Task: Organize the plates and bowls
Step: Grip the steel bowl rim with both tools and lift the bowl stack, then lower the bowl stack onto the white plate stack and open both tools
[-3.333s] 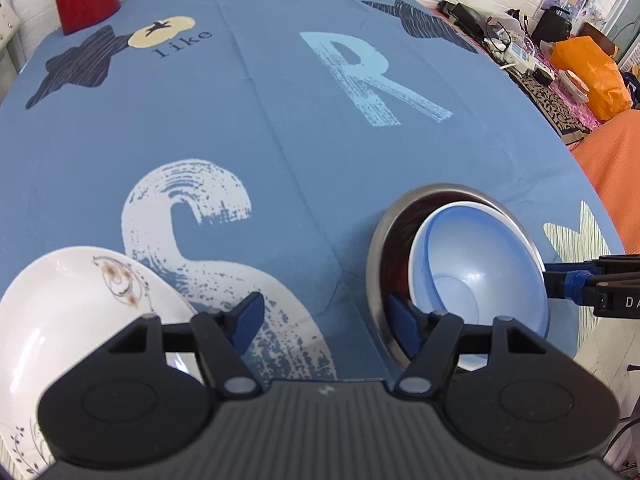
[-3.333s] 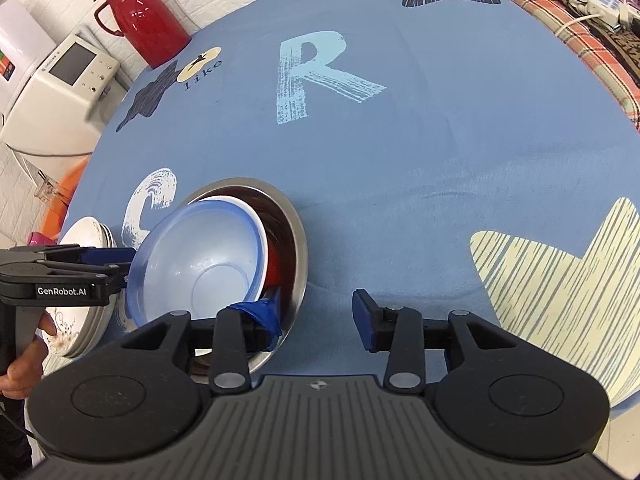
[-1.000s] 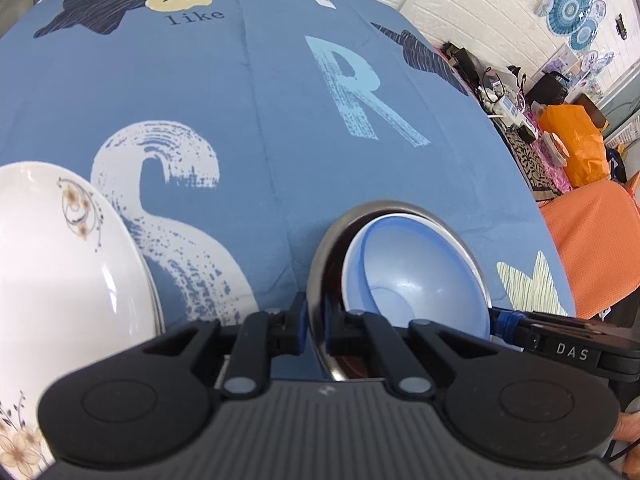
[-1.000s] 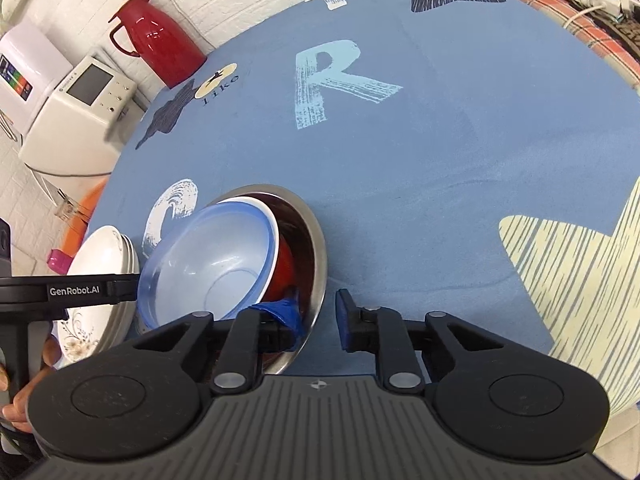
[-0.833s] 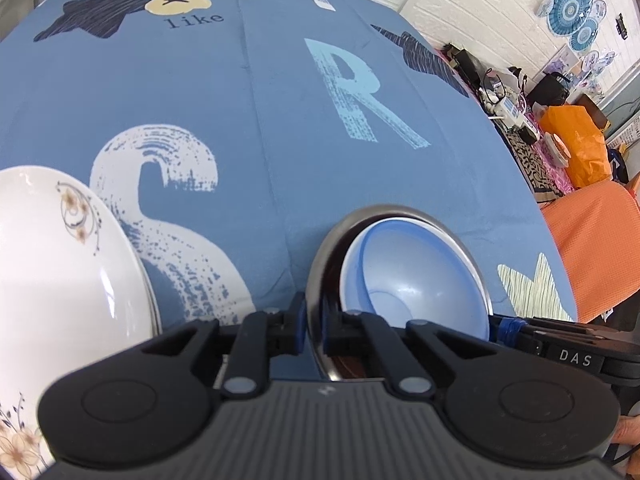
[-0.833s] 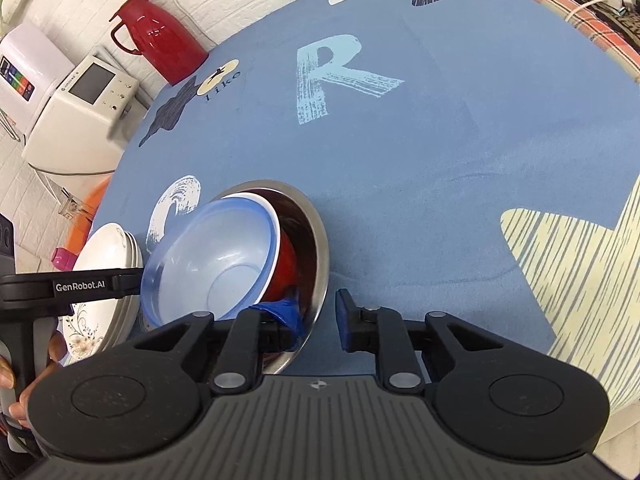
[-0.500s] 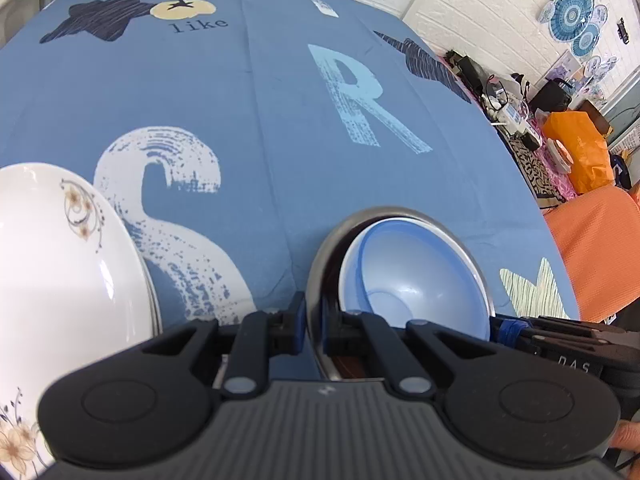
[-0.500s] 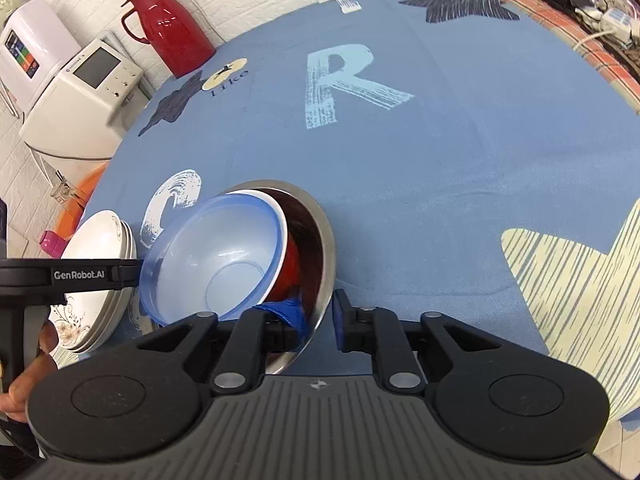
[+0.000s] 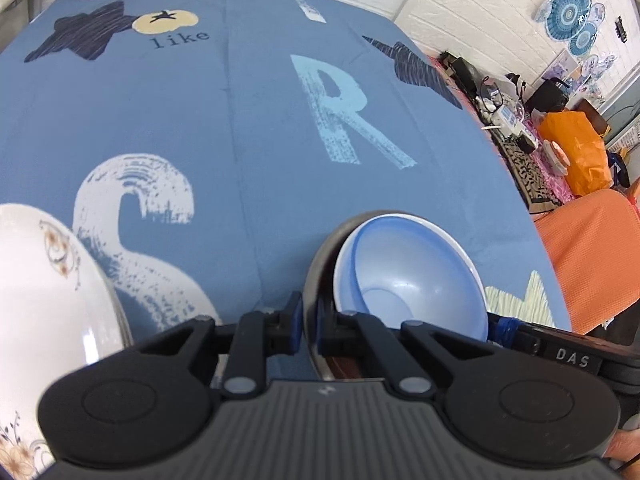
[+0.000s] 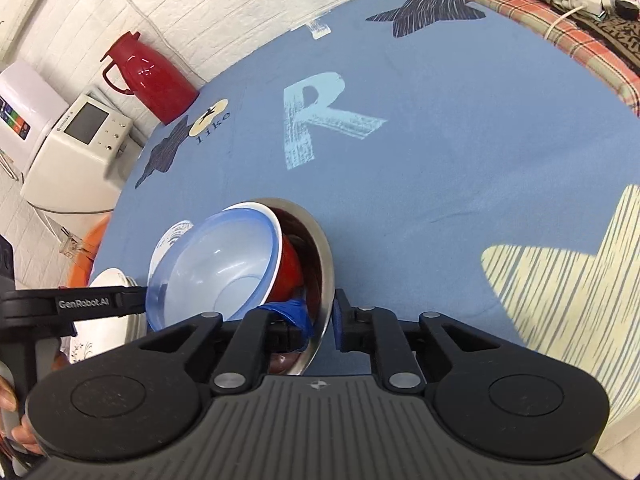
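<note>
Both grippers pinched the steel bowl's [image 9: 316,280] rim from opposite sides: left gripper [image 9: 308,322] and right gripper [image 10: 322,326]. Inside it sat a tilted blue bowl [image 10: 216,272] over a red bowl [image 10: 288,276]. White plates [image 9: 44,300] lay just left.

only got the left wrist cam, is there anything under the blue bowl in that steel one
Observer: Yes, a red bowl sits under the blue bowl; both are nested in the steel bowl.
Operator: whats the right gripper doing
Observer: The right gripper is closed on the steel bowl's near rim, one finger inside and one outside.
Operator: is that white plate on its own
Observer: No, it tops a stack of plates; more plate edges show beneath it.
</note>
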Tool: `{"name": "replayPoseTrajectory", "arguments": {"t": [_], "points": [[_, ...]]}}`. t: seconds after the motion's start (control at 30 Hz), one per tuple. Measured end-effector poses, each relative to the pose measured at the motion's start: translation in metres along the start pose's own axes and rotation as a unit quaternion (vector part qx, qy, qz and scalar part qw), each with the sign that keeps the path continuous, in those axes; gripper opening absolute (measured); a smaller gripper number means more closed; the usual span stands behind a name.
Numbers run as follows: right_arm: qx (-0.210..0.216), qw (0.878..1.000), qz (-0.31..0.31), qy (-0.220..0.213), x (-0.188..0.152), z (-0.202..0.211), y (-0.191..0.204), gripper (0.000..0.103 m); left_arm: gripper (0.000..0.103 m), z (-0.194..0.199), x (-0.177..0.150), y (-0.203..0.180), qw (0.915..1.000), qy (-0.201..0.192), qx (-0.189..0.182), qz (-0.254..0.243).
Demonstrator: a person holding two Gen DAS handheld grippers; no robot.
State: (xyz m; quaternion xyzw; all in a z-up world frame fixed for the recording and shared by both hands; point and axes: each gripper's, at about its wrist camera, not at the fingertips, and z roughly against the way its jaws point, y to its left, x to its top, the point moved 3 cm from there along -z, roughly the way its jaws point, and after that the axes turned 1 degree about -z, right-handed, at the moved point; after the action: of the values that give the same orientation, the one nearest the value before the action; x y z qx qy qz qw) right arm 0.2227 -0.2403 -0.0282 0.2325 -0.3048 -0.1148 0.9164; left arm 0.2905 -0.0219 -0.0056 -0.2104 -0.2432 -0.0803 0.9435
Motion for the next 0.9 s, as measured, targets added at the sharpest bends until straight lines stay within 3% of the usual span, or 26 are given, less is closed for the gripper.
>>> {"name": "replayPoseTrajectory", "arguments": {"t": [0.23,0.4,0.67,0.9], "points": [[0.011,1.0,-0.01,-0.003,0.008,-0.002,0.001,0.0,0.0,0.002,0.01,-0.005,0.9999,-0.007,0.012,-0.008],[0.026,1.0,0.008,-0.001,0.013,-0.003,0.024,0.0,0.0,0.023,0.015,0.008,0.9997,-0.02,0.017,0.001],[0.074,0.995,0.074,0.009,0.011,-0.013,0.119,0.0,0.0,0.101,0.014,0.064,0.9954,-0.066,0.065,0.025],[0.118,0.983,0.128,0.061,-0.016,-0.06,0.199,0.0,0.0,0.162,-0.012,0.138,0.9828,-0.102,0.139,0.067]]}}
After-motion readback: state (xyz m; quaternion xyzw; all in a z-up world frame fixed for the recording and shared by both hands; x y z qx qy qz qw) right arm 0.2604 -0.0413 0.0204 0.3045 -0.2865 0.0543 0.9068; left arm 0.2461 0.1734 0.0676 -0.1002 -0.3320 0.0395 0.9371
